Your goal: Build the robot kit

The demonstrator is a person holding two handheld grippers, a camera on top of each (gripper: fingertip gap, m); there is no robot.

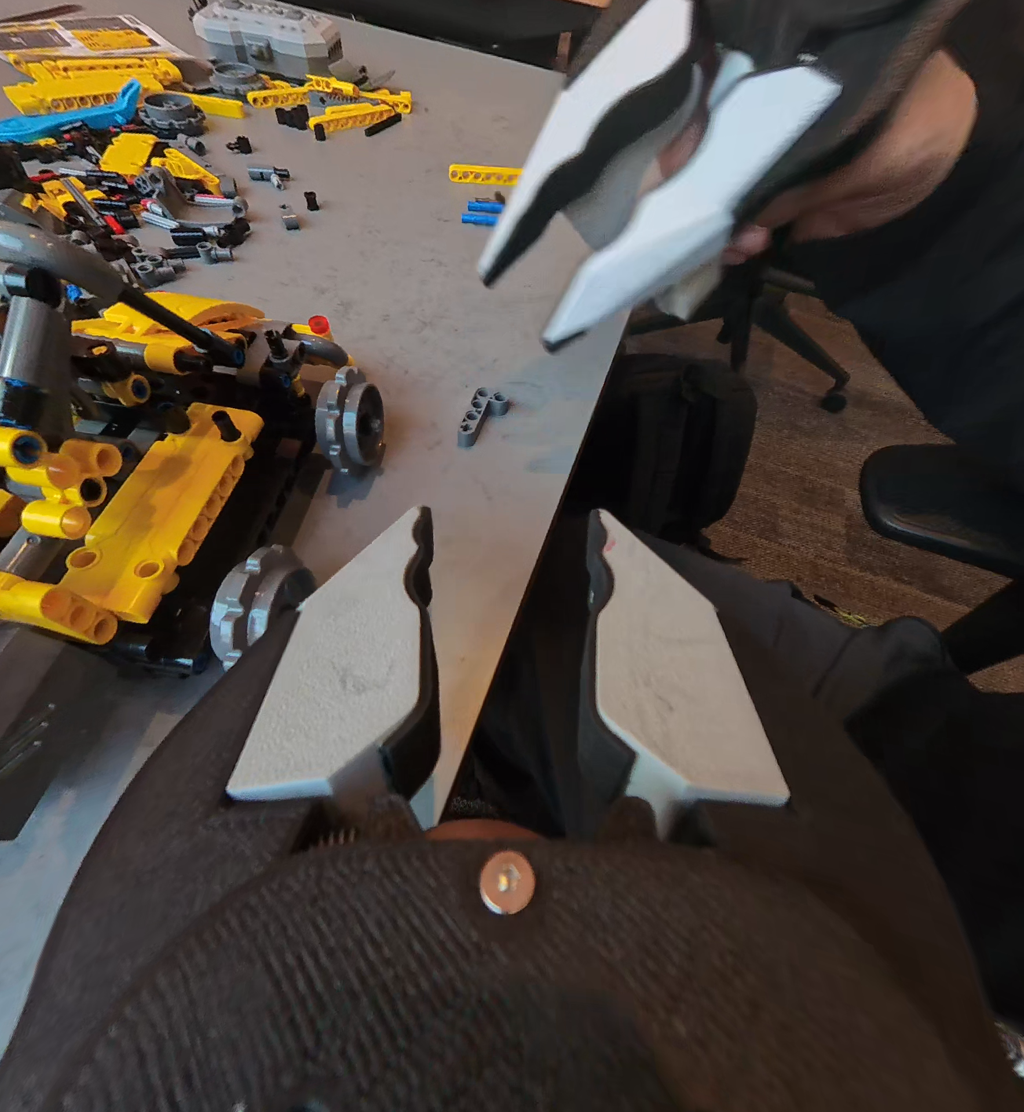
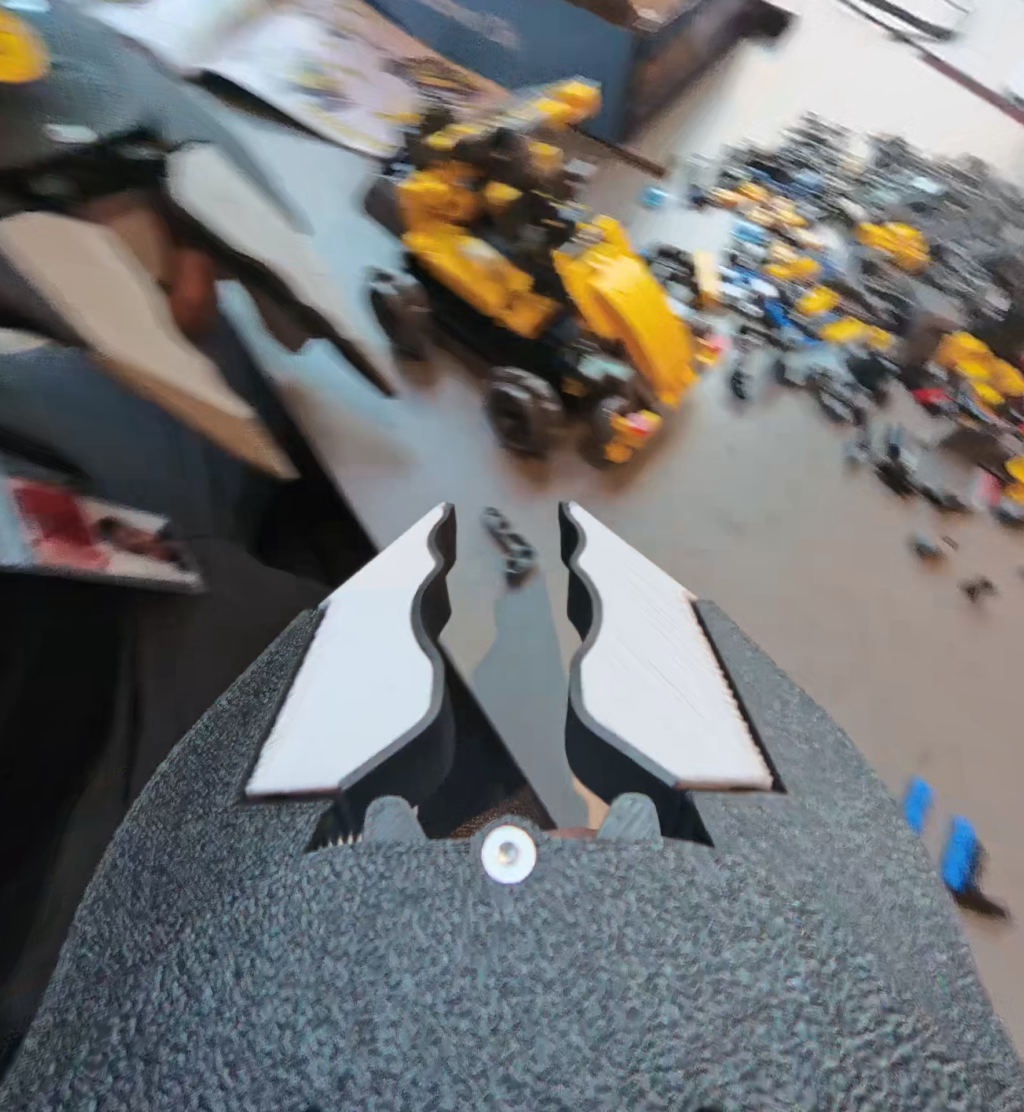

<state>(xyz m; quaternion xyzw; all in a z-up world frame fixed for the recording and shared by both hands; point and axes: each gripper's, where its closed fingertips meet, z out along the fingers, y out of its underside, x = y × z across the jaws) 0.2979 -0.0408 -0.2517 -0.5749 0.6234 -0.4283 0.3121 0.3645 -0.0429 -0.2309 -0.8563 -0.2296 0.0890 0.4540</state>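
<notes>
**Both grippers parted over a table of building pieces**

Jaws on the left gripper (image 1: 509,517) stand spread and empty, straddling the table (image 1: 413,253) edge at lower centre of its view; its fingers (image 1: 347,662) are flat pale wedges with wavy black inner pads. Jaws on the right gripper (image 2: 506,511) are likewise parted with nothing clasped; in that blurred view a small dark grey angled beam (image 2: 512,550) lies on the table between the tips, though whether they touch it cannot be told. From the left wrist view this beam (image 1: 482,415) sits alone near the table edge, centre frame, with the right gripper (image 1: 515,313) hanging above it. Left of it stands a yellow and black studless-brick vehicle (image 1: 106,451) with grey notched wheels. Loose yellow, black and blue parts (image 1: 136,150) litter the upper left. Smooth grey tabletop; brown carpet (image 1: 798,481) and a black chair (image 1: 949,511) at right.
</notes>
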